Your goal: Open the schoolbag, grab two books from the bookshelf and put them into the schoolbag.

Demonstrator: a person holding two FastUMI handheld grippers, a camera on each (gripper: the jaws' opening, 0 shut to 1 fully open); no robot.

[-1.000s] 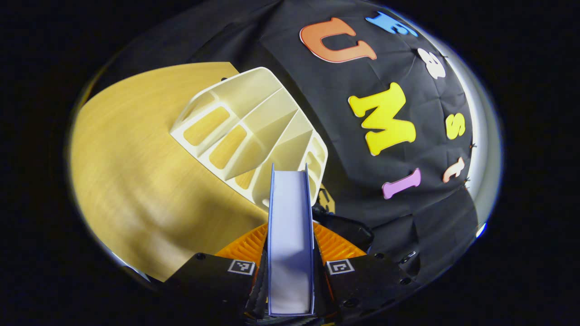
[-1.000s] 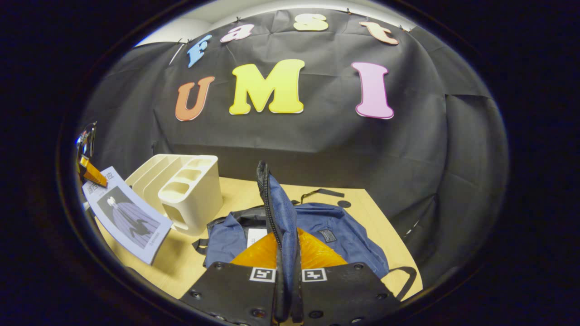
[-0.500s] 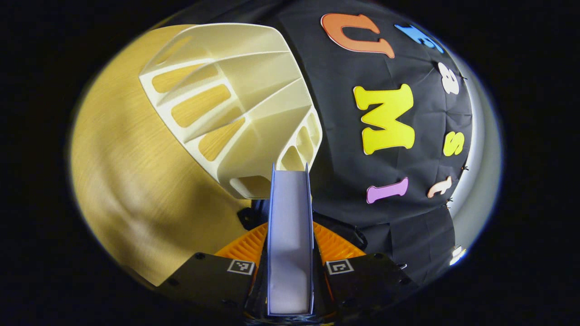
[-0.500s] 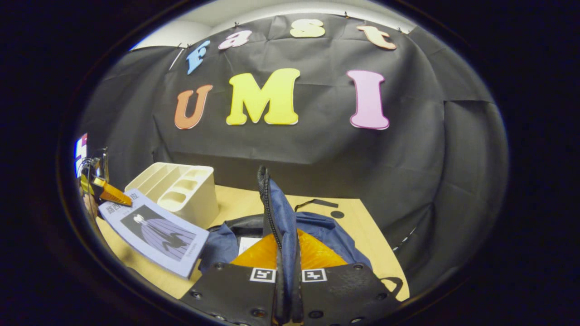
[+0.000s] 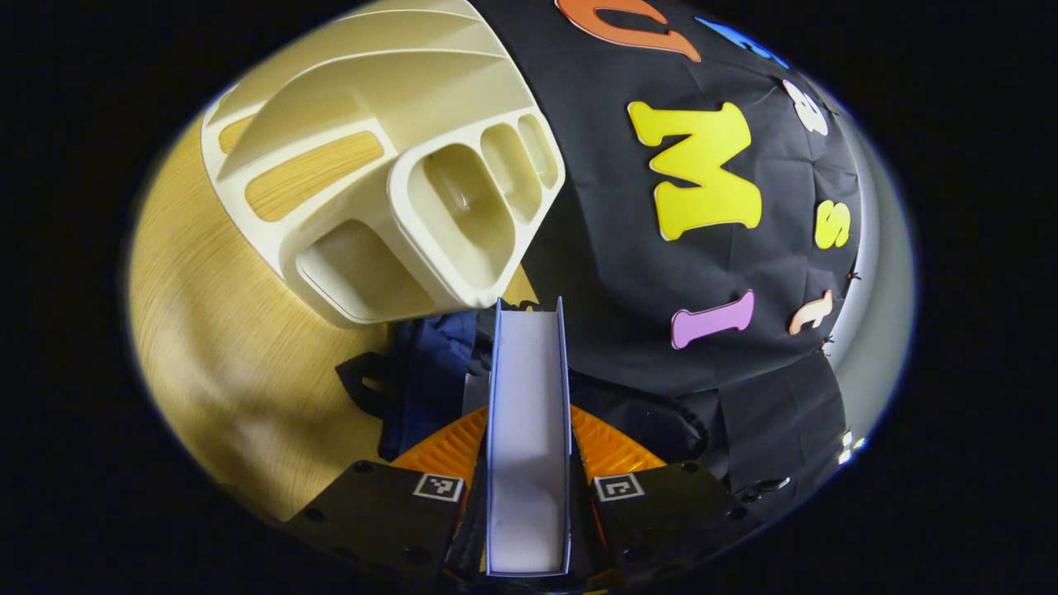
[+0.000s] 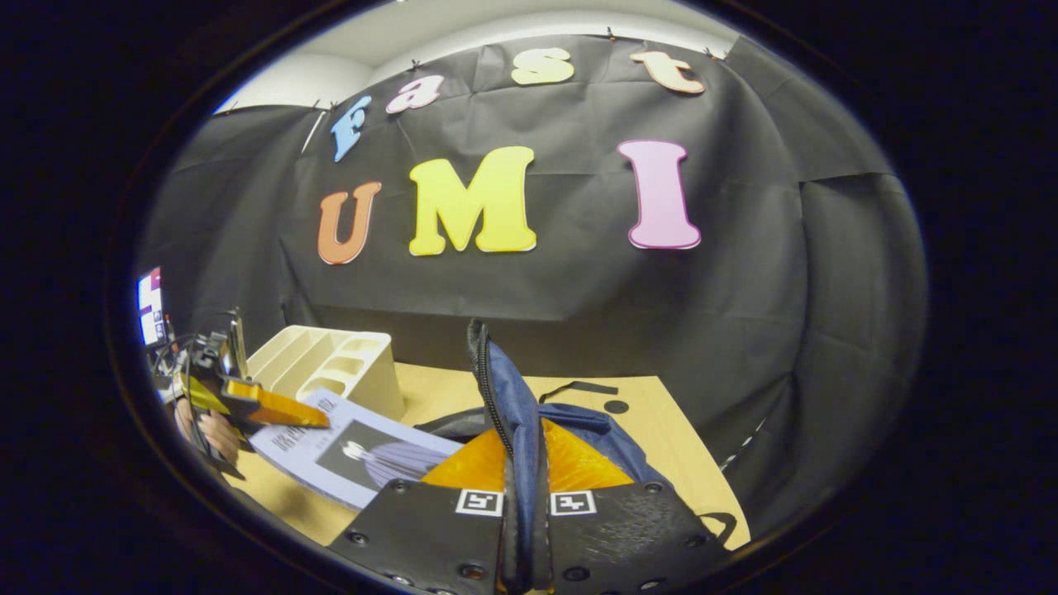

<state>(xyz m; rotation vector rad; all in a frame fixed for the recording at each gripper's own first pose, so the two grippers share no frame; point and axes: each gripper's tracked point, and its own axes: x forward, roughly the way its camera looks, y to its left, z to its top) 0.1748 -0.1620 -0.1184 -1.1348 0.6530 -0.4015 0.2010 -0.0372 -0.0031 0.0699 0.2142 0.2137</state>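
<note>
schoolbag [image 6: 603, 430] mostly hidden, book [image 6: 364, 450] cover txt unreadable

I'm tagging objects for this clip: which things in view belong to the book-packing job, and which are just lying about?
Part of the job:
- book, clamped in the left tongs
- schoolbag, its flap pinched in the right tongs
- cream bookshelf, its slots now bare

Just lying about:
- small dark disc on the wooden table

- The bookshelf [image 6: 331, 368] stood on the table [image 6: 653, 421] near its back-left corner.
- The schoolbag [image 6: 570, 426] lay just right of it.
- The book [image 6: 364, 454] hung over the schoolbag's left side.
</note>
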